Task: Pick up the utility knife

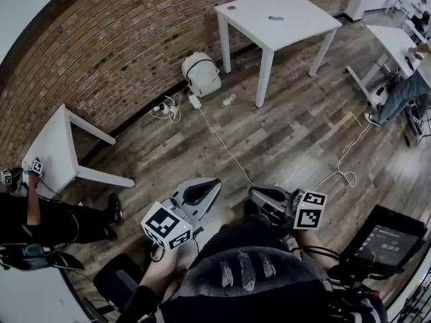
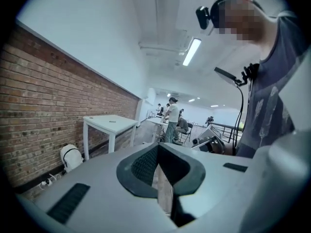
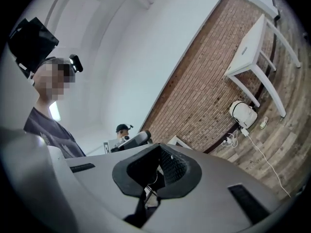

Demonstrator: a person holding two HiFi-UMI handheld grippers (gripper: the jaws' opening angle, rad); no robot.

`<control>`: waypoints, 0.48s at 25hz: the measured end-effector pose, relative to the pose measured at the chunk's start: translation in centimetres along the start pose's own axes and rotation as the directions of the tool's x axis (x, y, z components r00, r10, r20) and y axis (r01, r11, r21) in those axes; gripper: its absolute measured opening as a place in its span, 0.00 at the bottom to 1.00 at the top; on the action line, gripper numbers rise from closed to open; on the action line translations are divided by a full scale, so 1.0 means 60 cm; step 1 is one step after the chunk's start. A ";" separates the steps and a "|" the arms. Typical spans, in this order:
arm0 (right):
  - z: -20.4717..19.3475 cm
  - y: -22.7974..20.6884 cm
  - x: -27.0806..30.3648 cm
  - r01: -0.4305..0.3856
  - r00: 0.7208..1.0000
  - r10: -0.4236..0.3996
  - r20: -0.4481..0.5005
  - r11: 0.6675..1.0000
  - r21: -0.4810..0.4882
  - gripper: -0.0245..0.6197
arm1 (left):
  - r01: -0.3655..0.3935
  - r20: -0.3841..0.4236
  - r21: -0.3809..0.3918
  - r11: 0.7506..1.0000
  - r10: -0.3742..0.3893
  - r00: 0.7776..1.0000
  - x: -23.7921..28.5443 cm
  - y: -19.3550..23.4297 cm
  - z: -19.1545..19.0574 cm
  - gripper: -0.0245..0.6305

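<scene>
left tool (image 2: 157,164) and right tool (image 3: 158,166) are both sitting fully closed, gripping nothing, well apart from the white tabletop (image 1: 296,9). utility knife (image 1: 275,18) is lying flat near the middle of that tabletop, untouched.

White table (image 1: 291,29) beside brick wall (image 1: 114,52); white backpack (image 1: 201,74) and cable (image 1: 223,144) on wooden floor (image 1: 303,133).
</scene>
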State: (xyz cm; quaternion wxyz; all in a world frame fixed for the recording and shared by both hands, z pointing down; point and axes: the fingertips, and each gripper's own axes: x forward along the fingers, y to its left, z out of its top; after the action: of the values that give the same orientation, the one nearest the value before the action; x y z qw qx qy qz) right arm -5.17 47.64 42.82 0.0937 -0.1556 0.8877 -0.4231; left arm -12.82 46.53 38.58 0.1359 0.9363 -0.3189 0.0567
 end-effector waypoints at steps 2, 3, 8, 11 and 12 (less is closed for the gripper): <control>0.033 -0.030 -0.030 -0.002 0.999 0.001 0.032 1.000 0.019 0.04 | 0.020 -0.015 0.023 1.000 -0.020 1.000 0.059 -0.004 0.018 0.03; 0.051 -0.043 -0.041 -0.005 0.999 0.003 0.054 1.000 0.028 0.04 | 0.031 -0.019 0.039 0.999 -0.030 0.999 0.083 -0.005 0.031 0.03; 0.133 -0.104 -0.060 0.005 0.994 -0.010 0.110 0.999 0.050 0.04 | 0.032 -0.051 0.157 0.987 -0.024 0.998 0.142 0.007 0.081 0.03; 0.160 -0.129 -0.045 0.006 0.995 -0.011 0.096 0.999 0.049 0.04 | -0.022 -0.075 0.153 0.988 0.034 0.997 0.142 0.047 0.071 0.03; 0.166 -0.134 -0.037 0.007 0.995 -0.011 0.094 0.999 0.047 0.04 | -0.040 -0.072 0.138 0.990 0.050 0.996 0.138 0.062 0.068 0.03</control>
State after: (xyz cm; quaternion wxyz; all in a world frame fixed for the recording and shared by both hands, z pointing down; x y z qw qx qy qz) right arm 1.47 36.46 42.98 0.1373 -0.1771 0.8714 -0.4363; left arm -8.46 37.68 37.07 0.0820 0.9331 -0.3301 0.1170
